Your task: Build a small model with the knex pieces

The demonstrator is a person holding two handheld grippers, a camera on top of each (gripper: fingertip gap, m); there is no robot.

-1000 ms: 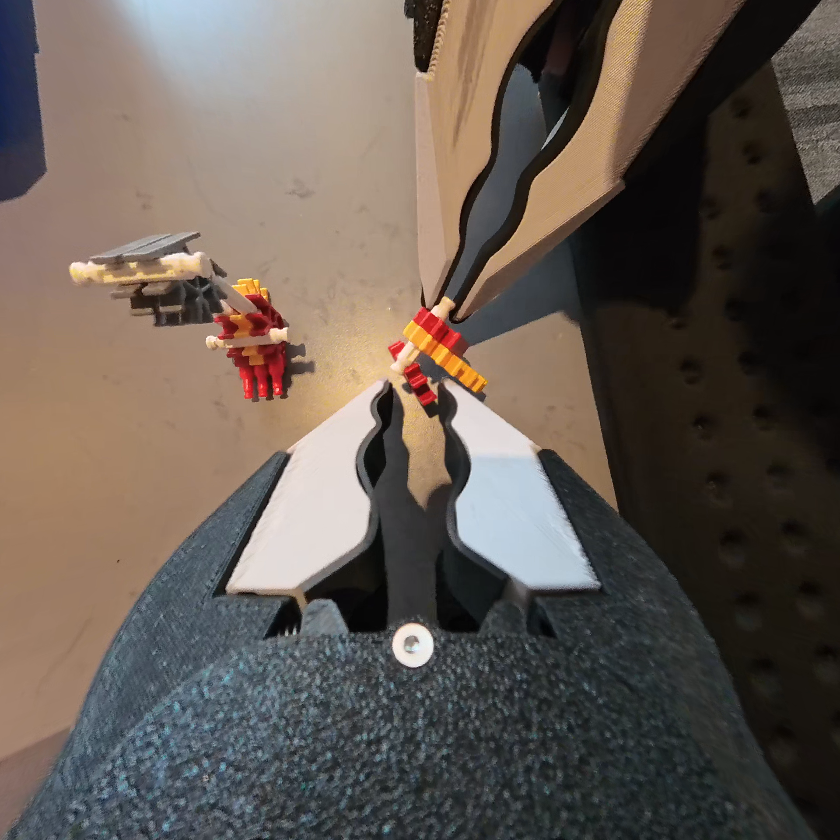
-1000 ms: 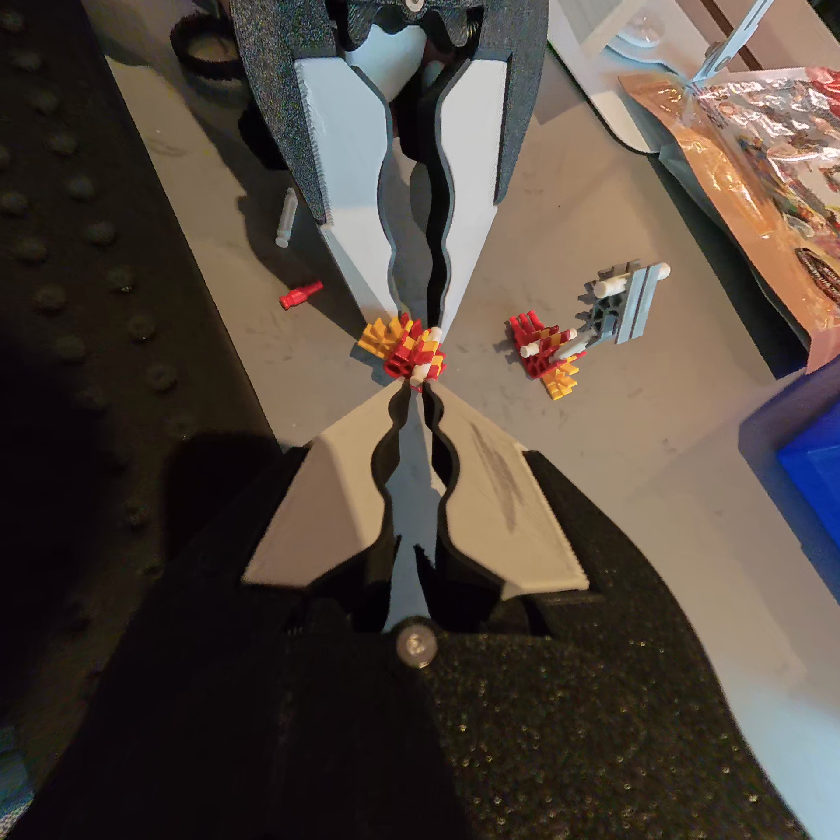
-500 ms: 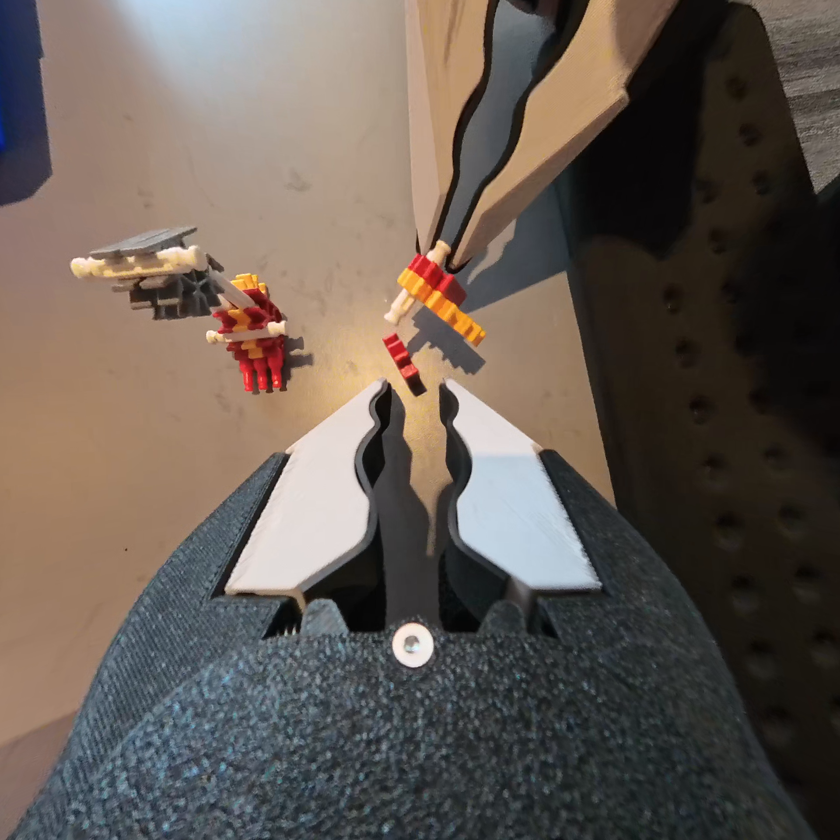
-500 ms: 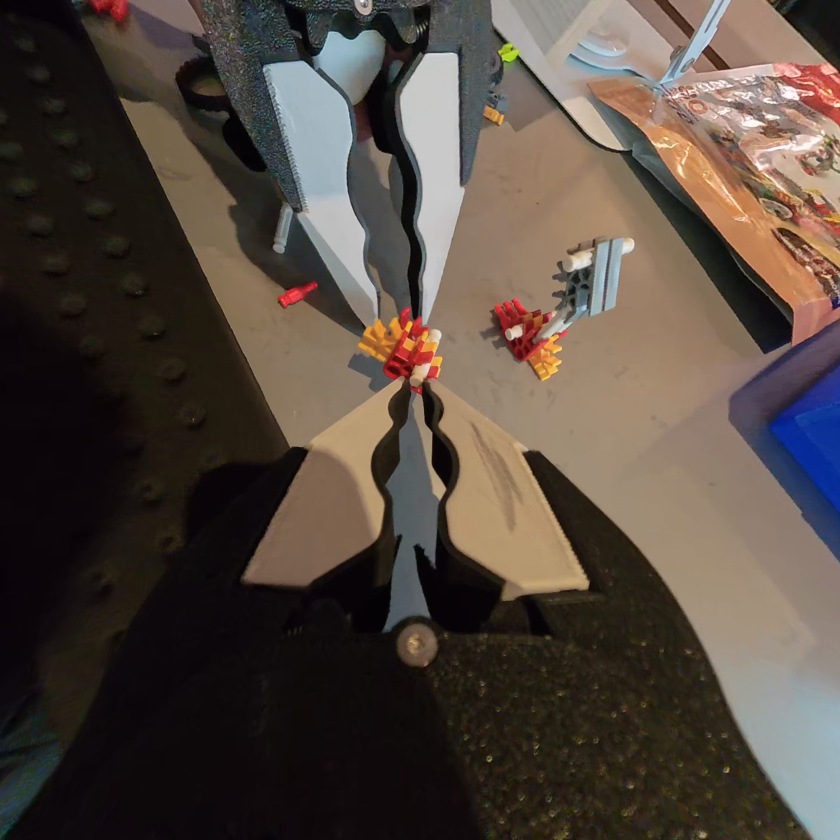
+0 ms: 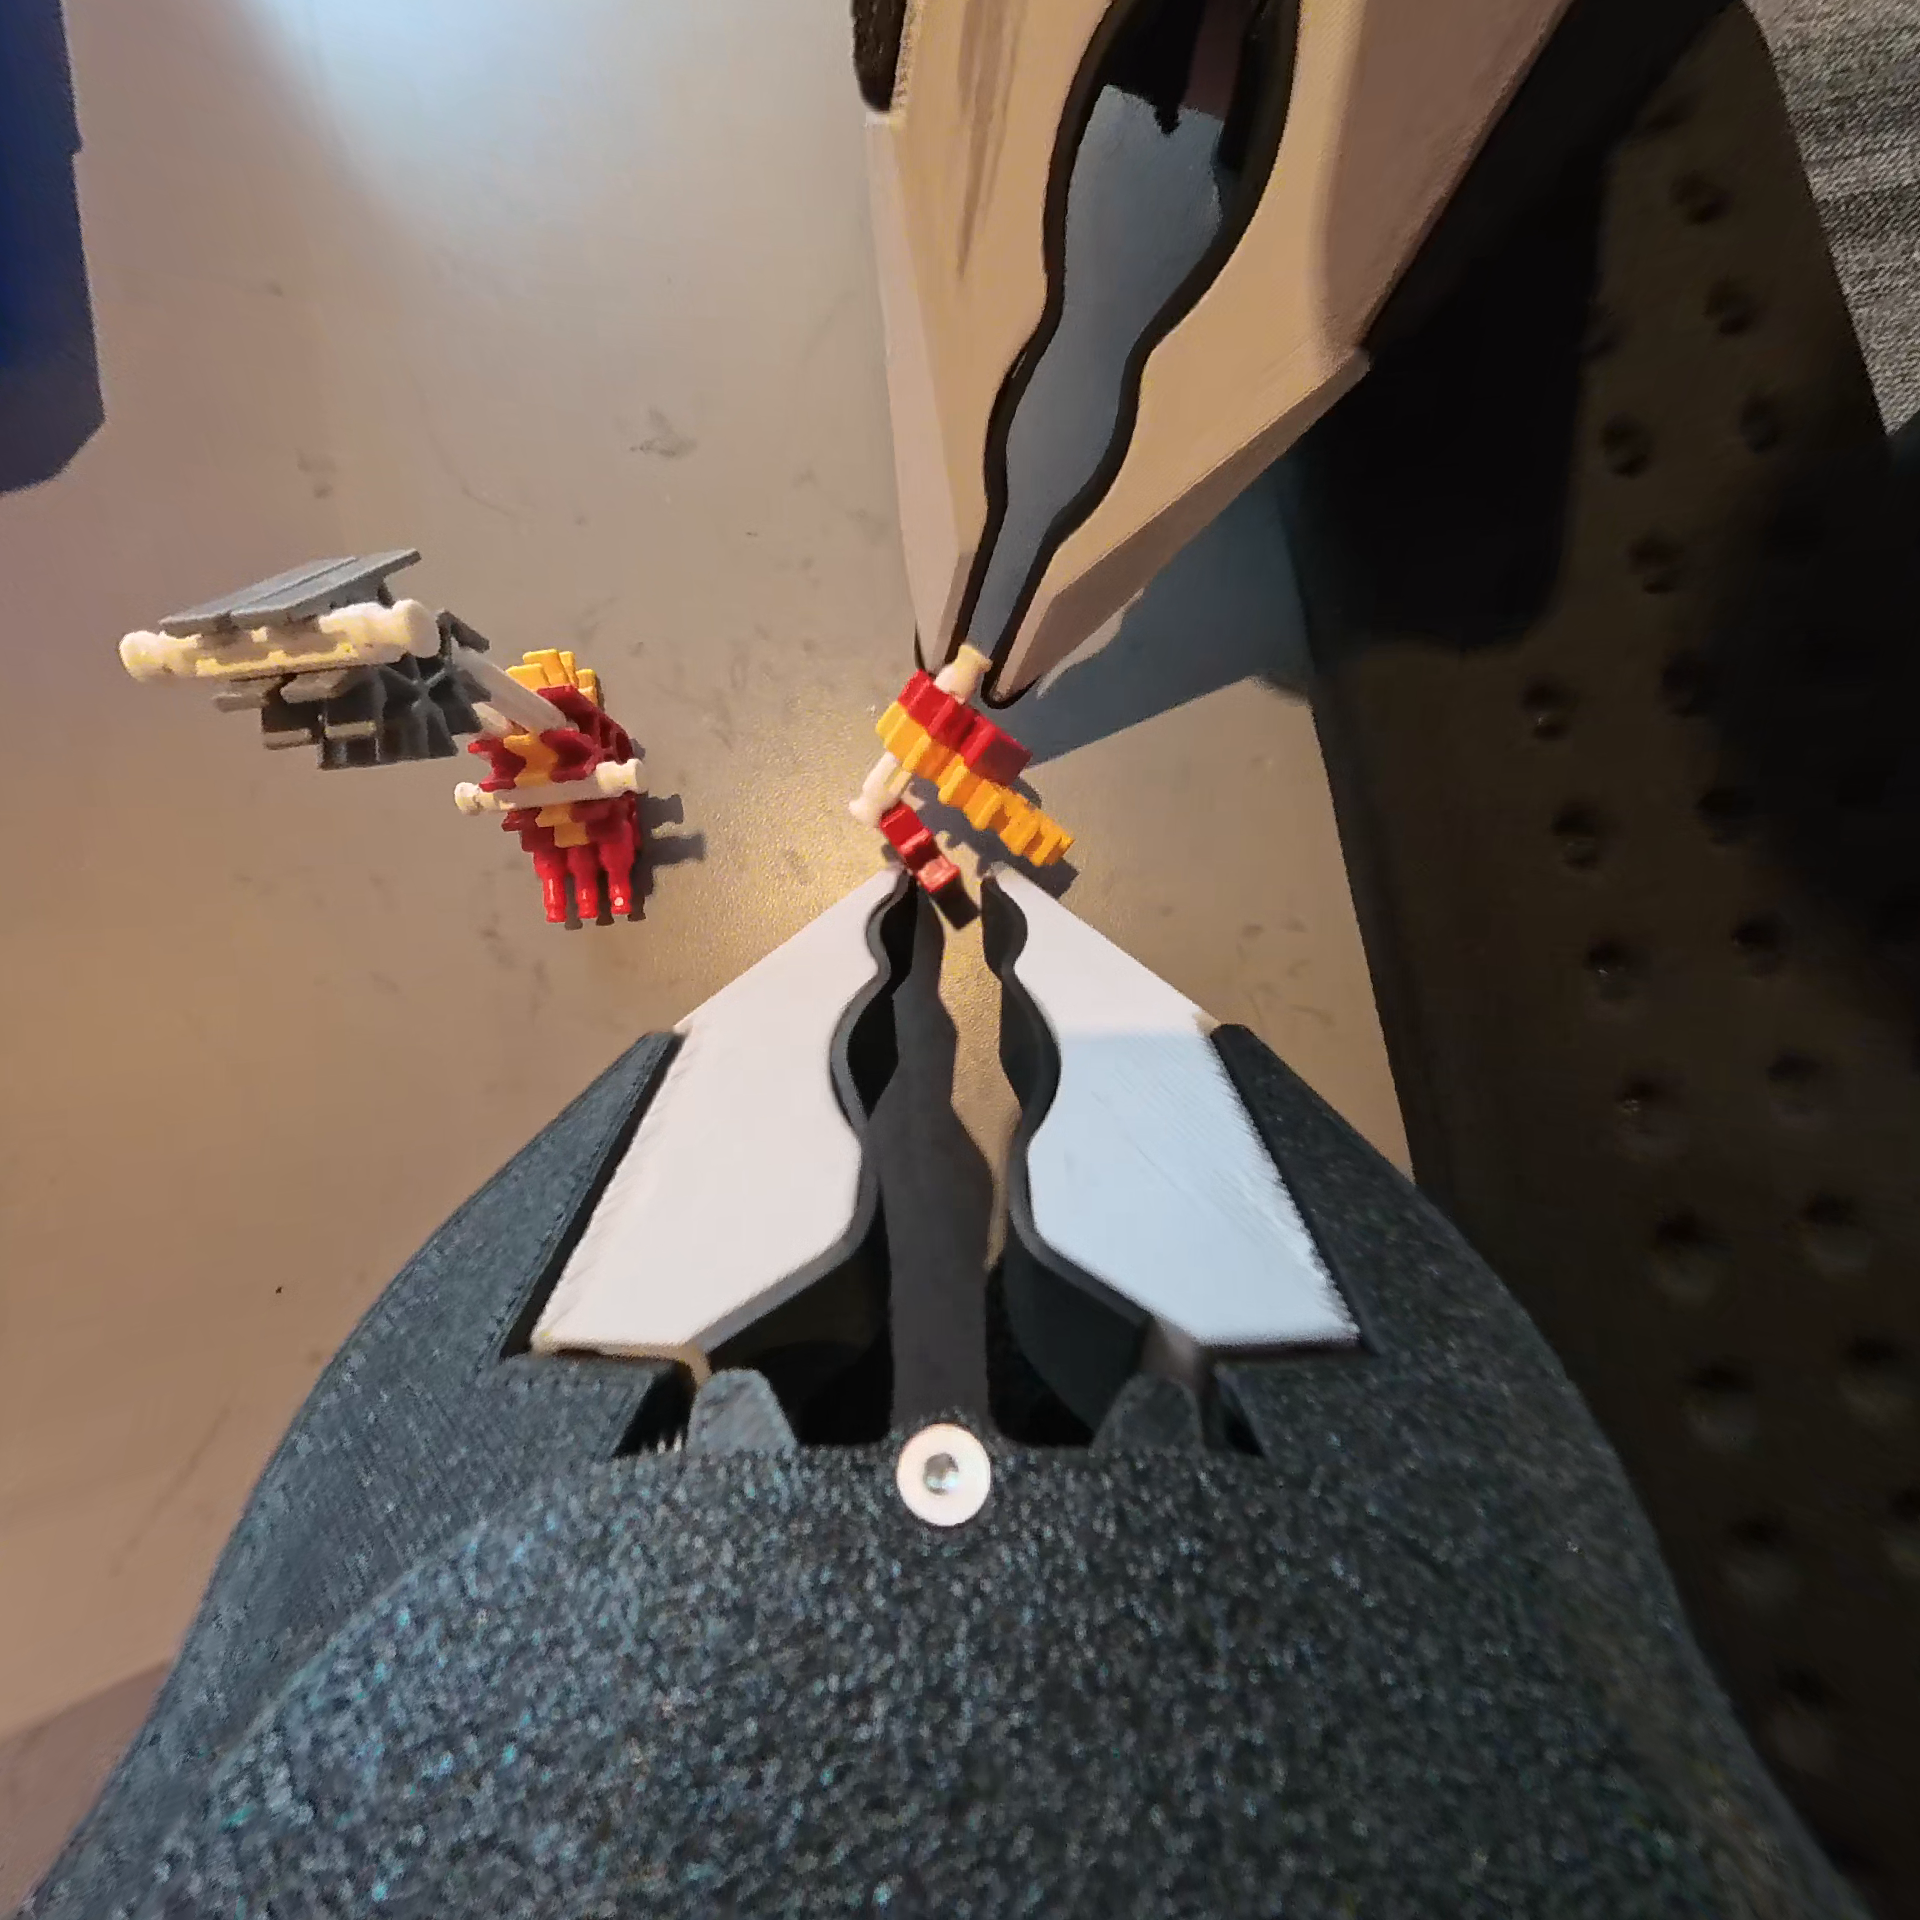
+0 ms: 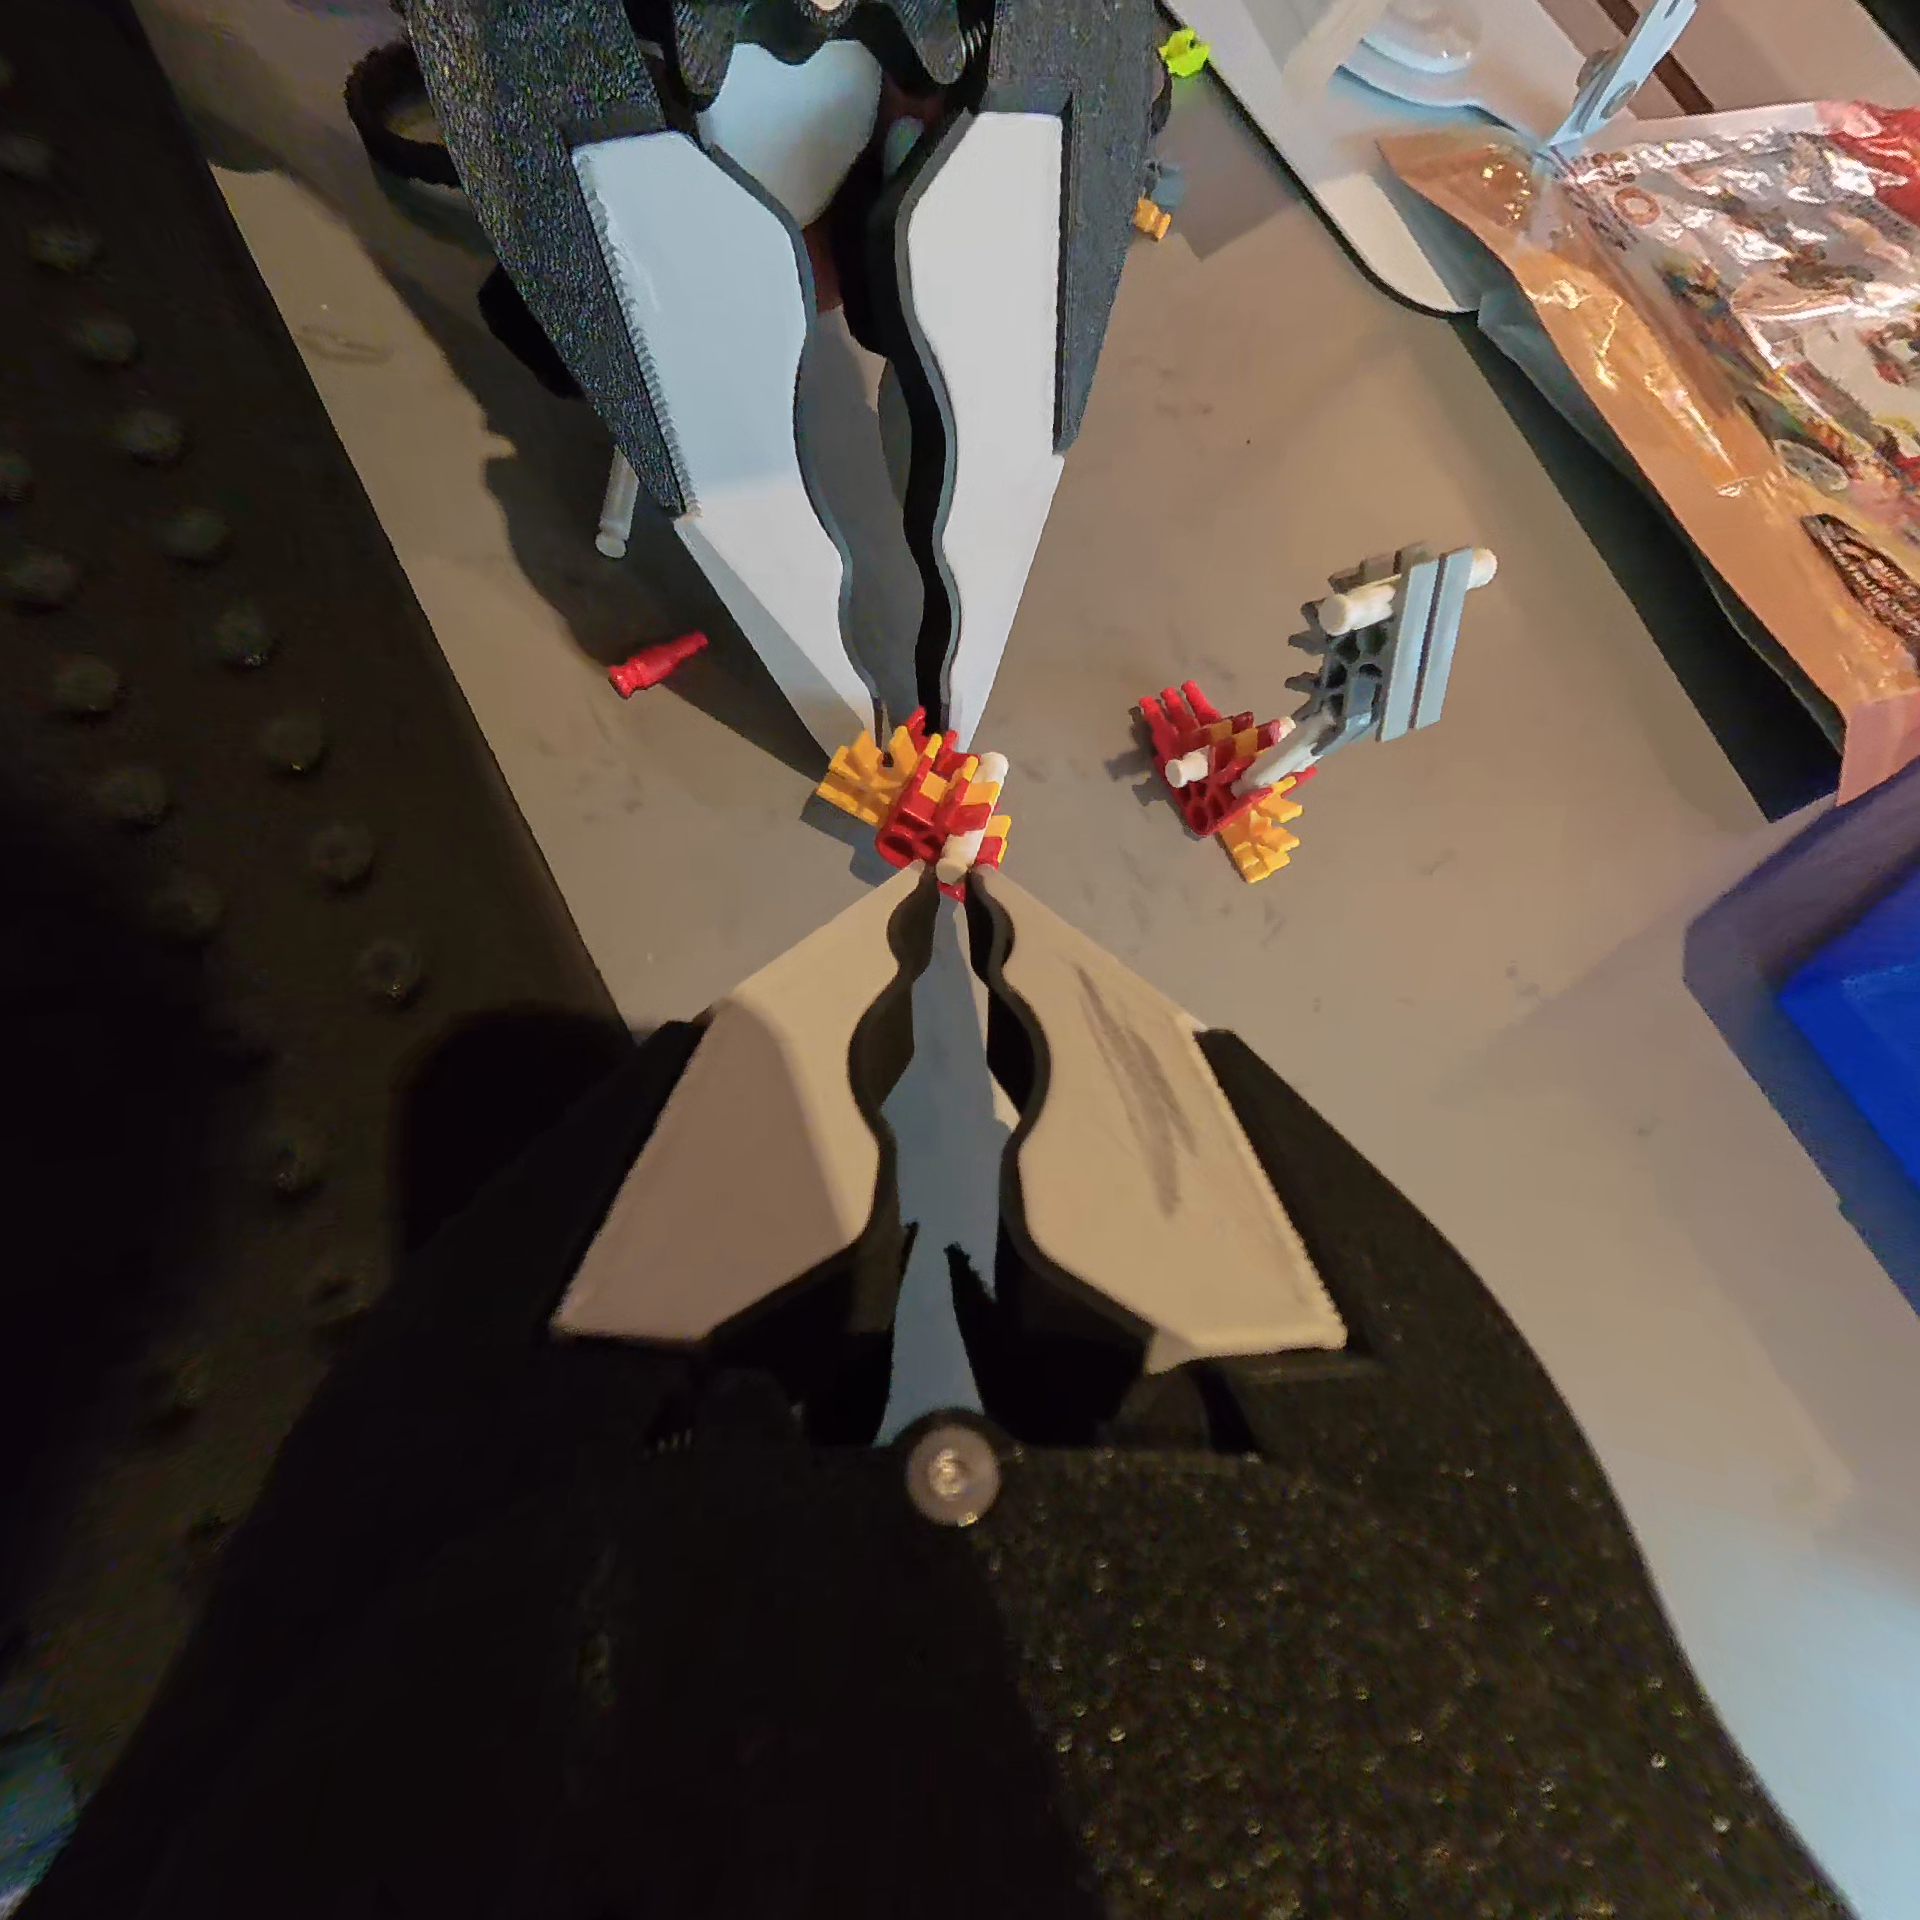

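At the far left of the left wrist view a dark blue bin (image 5: 31, 260) cuts into the edge of the pale table (image 5: 468, 1091). Right of it lies a loose assembly (image 5: 416, 707): grey plates and white rods joined to a red and yellow toothed bunch, touched by neither gripper. Farther right, near the middle, the left gripper (image 5: 945, 883) reaches forward with its fingers a little apart. A small red piece (image 5: 920, 857) sits right at the mouth of that gap, against the left tip. A sliver of space shows on its other side, so it does not look pinched. Just beyond it hangs the red and yellow cluster (image 5: 961, 758), threaded on a white rod (image 5: 878, 795) and tilted, with its yellow teeth pointing down to the right. The right gripper (image 5: 971, 675) comes in from the top with its fingers closed together on the upper end of that rod. The two grippers meet nearly tip to tip, with the cluster between them. The right wrist view shows the same meeting from the other side. There a black studded mat (image 6: 156, 623) runs down the left. A loose red pin (image 6: 655, 665) and a white pin (image 6: 615, 509) lie beside the left gripper. A printed foil bag (image 6: 1714, 312) rests well off to the right.
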